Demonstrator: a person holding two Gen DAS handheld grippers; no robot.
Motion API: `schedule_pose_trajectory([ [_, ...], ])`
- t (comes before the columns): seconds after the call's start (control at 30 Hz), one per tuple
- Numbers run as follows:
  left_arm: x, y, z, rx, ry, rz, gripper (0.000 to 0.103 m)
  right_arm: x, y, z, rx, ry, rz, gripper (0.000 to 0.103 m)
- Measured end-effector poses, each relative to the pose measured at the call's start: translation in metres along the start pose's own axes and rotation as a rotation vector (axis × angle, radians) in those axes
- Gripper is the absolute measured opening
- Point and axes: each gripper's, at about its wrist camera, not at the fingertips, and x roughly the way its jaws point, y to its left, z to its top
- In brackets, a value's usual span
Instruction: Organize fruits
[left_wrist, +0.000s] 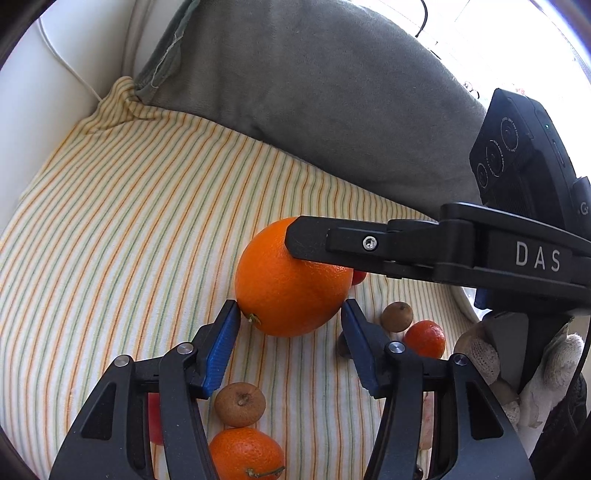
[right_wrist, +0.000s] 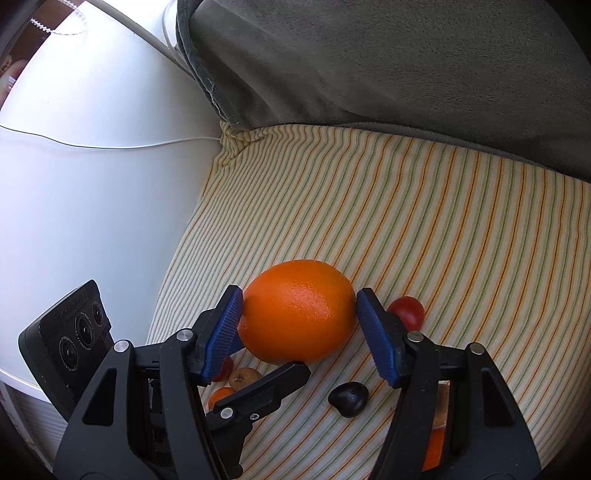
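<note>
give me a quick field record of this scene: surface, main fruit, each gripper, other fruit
surface: striped cloth, grey cushion behind
main fruit: large orange resting on the cloth
left gripper: around the orange, left pad touching, right pad just clear
right gripper: pads pressing both sides of the orange
other fruit: small oranges, brown fruit, red fruit, dark fruit

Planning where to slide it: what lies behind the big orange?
Behind the big orange lies bare striped cloth, then the grey cushion. A small red fruit peeks out beside its far right. The patch directly behind its base is hidden.
</note>
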Motion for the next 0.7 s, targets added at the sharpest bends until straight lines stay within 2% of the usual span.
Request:
schedule_pose_trajectory([
  [0.3, -0.008, -0.018, 0.002, 0.050, -0.029, 0.002, 0.056, -0.030, -0.002, -0.006, 0.006, -0.037, 0.012, 0.067],
  [0.7, -0.005, -0.082, -0.002, 0.145, -0.041, -0.053, 0.056, -0.103, -0.026, -0.029, 0.035, -0.130, -0.016, 0.067],
])
